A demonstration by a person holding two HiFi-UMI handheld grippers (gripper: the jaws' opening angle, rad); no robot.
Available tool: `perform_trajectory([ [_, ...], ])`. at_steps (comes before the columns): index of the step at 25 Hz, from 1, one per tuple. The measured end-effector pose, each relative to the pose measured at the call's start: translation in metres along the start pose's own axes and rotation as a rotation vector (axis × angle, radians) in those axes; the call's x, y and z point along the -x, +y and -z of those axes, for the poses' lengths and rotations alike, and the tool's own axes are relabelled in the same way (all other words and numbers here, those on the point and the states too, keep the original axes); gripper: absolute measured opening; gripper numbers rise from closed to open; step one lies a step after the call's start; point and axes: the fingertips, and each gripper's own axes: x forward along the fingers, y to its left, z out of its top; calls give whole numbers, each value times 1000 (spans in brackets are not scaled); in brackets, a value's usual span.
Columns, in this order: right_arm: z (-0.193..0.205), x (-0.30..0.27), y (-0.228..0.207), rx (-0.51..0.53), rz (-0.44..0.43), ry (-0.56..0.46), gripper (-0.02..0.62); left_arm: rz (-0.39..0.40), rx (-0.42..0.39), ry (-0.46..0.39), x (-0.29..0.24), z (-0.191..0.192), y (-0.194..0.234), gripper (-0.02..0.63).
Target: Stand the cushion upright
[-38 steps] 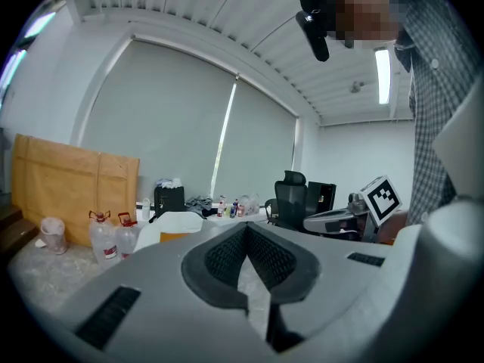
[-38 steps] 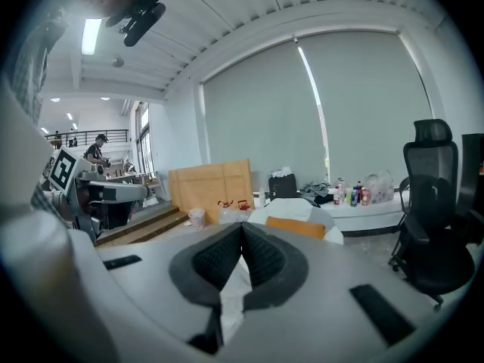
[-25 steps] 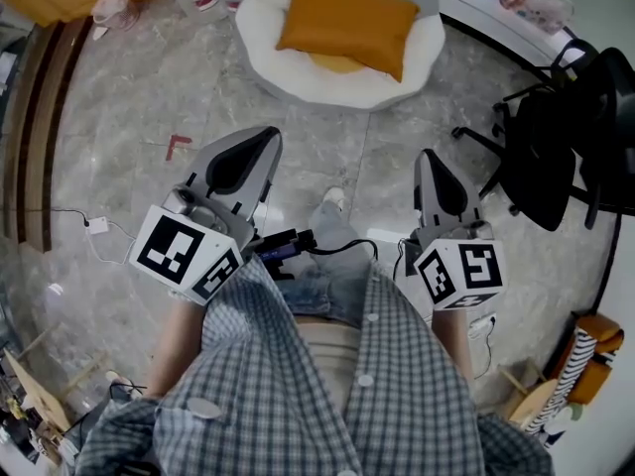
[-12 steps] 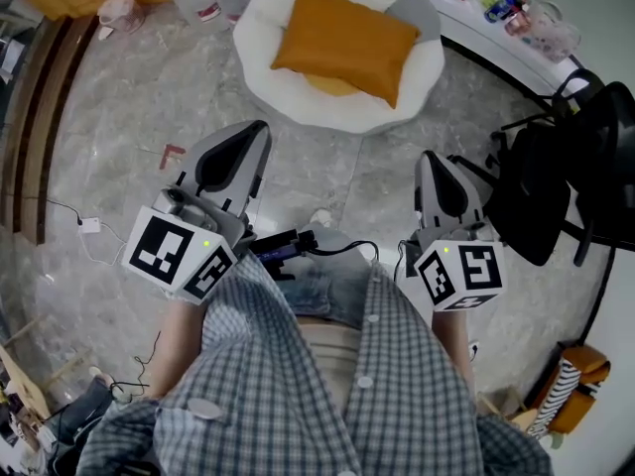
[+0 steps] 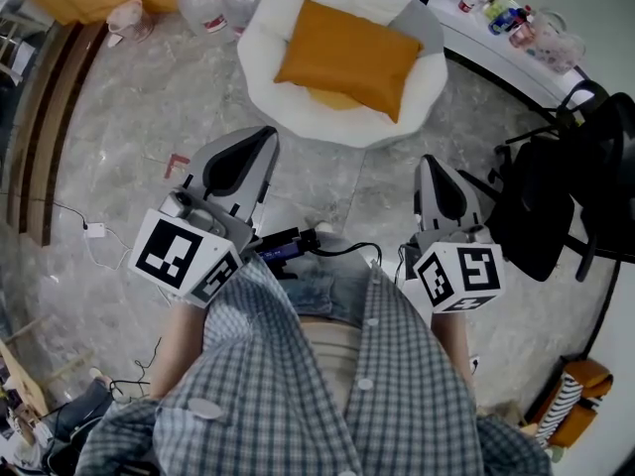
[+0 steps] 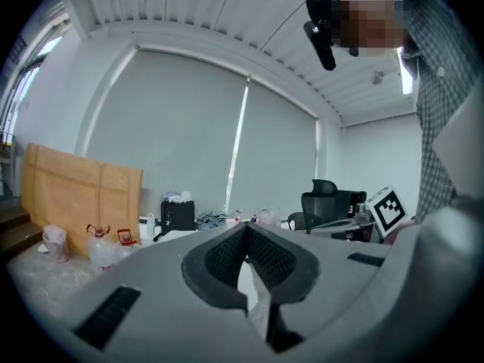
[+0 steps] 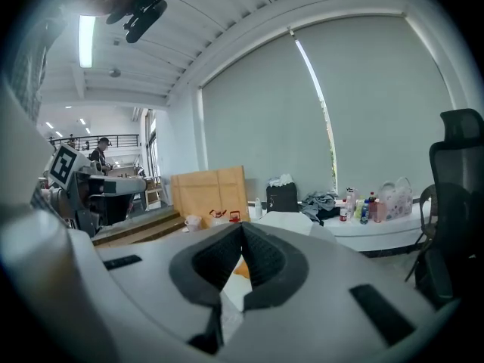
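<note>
cushion: orange, rectangular, plump, flat on round puffy white chair | left gripper: fingers clenched, empty | right gripper: fingers clenched, empty

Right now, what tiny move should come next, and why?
Probably reach forward toward the orange cushion: it lies flat on the white chair, and the left hand-held gripper and right hand-held gripper, both shut and empty, hang short of it.

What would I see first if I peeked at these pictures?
The bright orange cushion, lying flat on a puffy white chair at the top of the head view. Next, the left gripper and right gripper, both shut and empty, pointing toward it from lower down.
</note>
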Motion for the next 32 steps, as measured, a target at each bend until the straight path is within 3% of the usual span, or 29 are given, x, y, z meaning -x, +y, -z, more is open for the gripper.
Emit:
perform_trajectory([
  [5,0,0,-8,3,8,-4,2,20,41,-16,-7,-2,-2,8],
  [16,-7,-37,-30,12,25,15,3,21,48,-17,-47,-4,27,8],
  [27,-27,-125,-54,-10,41,61,2,28,82,22,-117,-11,99,8],
  [32,-47,-170,-68,-97,41,50,2,24,96,35,-147,-21,136,8],
])
